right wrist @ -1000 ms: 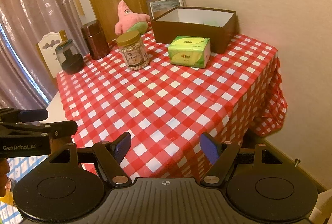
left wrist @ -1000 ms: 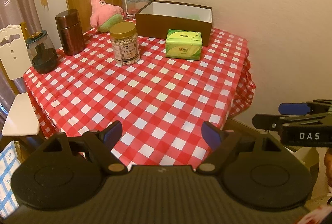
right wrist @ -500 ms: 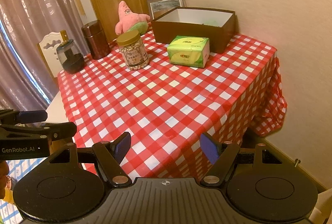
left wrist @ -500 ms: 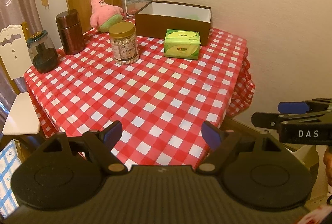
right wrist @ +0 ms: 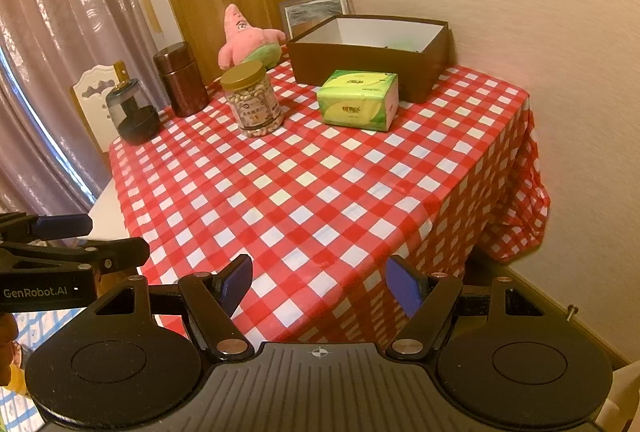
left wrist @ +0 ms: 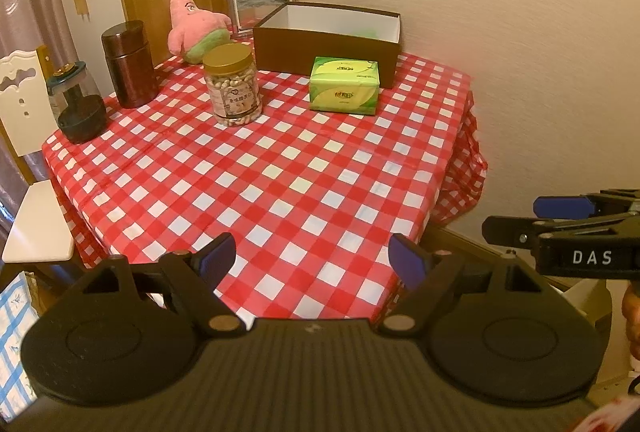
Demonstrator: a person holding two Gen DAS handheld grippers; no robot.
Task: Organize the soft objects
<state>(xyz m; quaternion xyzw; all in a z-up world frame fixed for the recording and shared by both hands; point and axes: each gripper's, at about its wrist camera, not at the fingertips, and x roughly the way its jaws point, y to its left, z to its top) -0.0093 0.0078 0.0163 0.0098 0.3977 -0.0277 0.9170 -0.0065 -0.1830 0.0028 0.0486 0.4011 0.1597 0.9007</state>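
Reading "DAS", right hand-held gripper; "GenRobot.AI", left hand-held gripper.

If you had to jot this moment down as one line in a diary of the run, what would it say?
stage: before first pick | left gripper: open, empty | right gripper: open, empty | plush toy, tissue pack: on table, outside box

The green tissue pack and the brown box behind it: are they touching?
Cannot tell. In both views the tissue pack overlaps the brown box, so neither a gap nor contact shows.
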